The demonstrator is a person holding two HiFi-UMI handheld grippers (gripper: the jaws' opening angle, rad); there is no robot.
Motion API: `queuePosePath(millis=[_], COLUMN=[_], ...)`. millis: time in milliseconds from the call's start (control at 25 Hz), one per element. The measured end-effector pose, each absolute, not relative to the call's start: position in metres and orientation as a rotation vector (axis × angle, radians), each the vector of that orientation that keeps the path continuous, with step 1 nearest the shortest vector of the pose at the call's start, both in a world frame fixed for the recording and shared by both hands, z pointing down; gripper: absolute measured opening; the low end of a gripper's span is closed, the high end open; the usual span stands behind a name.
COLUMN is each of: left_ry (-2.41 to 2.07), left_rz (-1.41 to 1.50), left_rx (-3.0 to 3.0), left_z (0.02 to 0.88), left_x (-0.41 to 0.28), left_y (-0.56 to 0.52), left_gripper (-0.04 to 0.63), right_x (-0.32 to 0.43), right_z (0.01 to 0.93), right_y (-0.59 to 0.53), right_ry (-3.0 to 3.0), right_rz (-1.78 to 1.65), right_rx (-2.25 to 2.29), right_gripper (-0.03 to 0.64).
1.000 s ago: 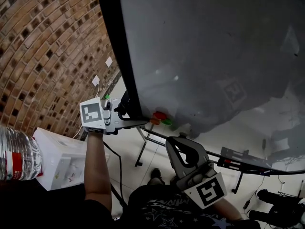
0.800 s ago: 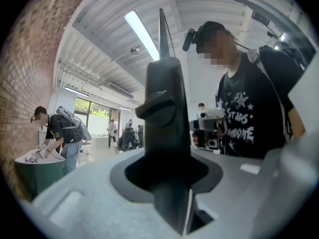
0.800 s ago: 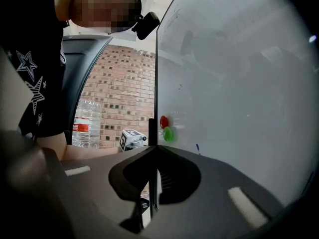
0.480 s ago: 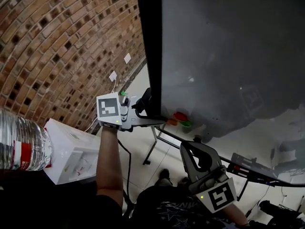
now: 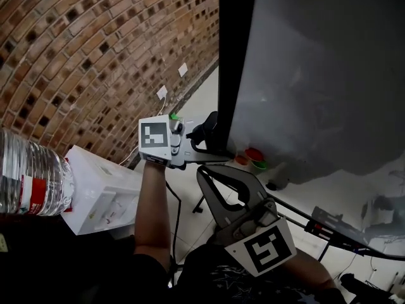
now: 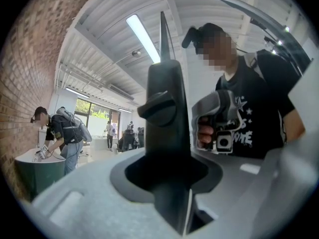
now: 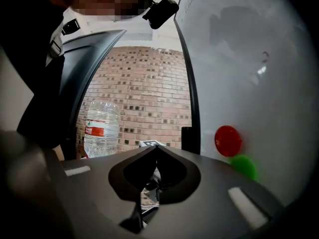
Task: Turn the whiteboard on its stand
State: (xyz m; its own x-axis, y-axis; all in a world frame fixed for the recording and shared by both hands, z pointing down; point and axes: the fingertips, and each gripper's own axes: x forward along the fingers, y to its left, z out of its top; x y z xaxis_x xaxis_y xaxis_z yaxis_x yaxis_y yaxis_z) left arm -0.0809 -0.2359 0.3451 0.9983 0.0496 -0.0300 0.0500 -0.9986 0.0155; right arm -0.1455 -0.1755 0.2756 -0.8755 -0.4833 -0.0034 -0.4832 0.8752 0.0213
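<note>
My left gripper (image 6: 169, 183) is clamped on the black frame (image 5: 235, 62) of the whiteboard (image 5: 316, 75), low on the edge nearest me, and the frame bar fills the gap between the jaws. My right gripper (image 7: 152, 156) hangs just below it, jaws together on nothing, clear of the board. The whiteboard is on its stand (image 5: 329, 223) close to a brick wall (image 5: 95, 56), with a red magnet (image 5: 254, 154) and a green magnet (image 5: 259, 165) stuck near its bottom. I judge the board to be stiff, broad and fairly heavy, with a slick face. That makes the frame edge the place to hold. A push there, far from the pivot, should swing it readily, though it may carry on by its own weight.
</note>
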Motion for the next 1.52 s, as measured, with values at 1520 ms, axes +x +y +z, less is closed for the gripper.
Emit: queuePosePath(millis=[1520], left_ry=[0.009], left_rz=[-0.095], left_rx=[3.079], left_z=[0.329], left_x=[-0.187], left_y=[-0.252], left_gripper=[0.158], right_x=[-0.231], right_z=[0.268], right_y=[-0.186], right_ry=[-2.987], right_rz=[0.135], right_rx=[0.601], right_gripper=[0.008])
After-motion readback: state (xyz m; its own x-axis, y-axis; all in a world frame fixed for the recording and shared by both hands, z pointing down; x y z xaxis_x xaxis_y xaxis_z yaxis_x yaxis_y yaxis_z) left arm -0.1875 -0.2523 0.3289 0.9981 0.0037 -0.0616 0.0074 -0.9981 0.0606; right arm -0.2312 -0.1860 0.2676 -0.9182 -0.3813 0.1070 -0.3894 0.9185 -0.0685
